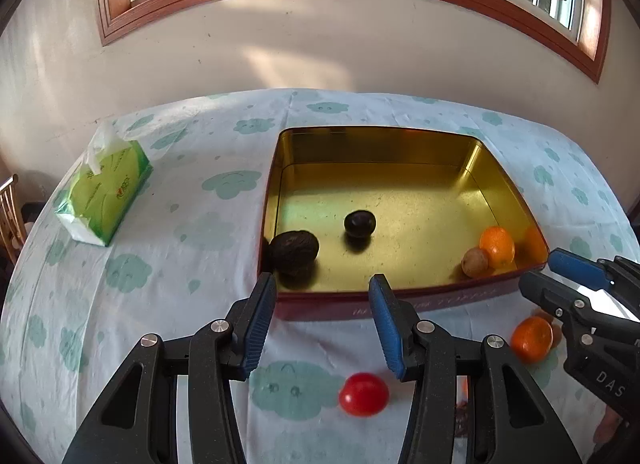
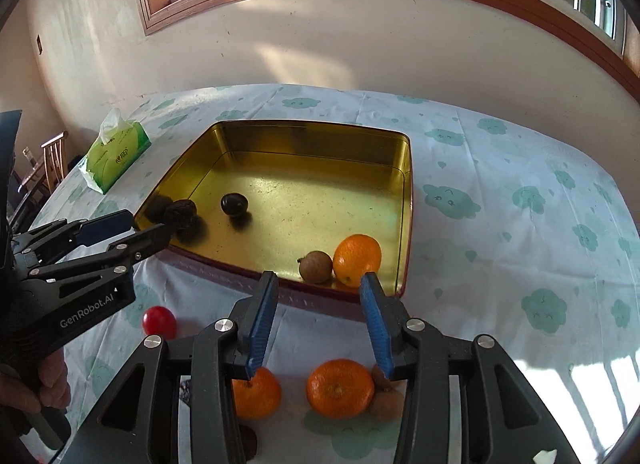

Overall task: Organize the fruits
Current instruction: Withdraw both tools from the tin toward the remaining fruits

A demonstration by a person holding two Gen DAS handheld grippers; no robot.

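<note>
A gold tin tray (image 1: 400,143) (image 2: 404,191) holds a dark avocado (image 1: 294,252) (image 2: 182,211), a dark round fruit (image 1: 360,223) (image 2: 234,203), an orange (image 1: 497,246) (image 2: 357,259) and a brown longan (image 1: 475,262) (image 2: 315,266). On the cloth in front lie a red tomato (image 1: 363,394) (image 2: 159,322), two oranges (image 2: 339,387) (image 2: 256,392) and a brown fruit (image 2: 386,402). My left gripper (image 1: 322,304) (image 2: 120,229) is open and empty above the tray's front edge. My right gripper (image 2: 318,304) (image 1: 548,268) is open and empty above the loose oranges.
A green tissue pack (image 1: 106,191) (image 2: 116,155) lies at the far left of the cloud-patterned tablecloth (image 1: 160,264). A wall with a wood-framed window stands behind the table. A chair (image 2: 54,159) stands off the table's left edge.
</note>
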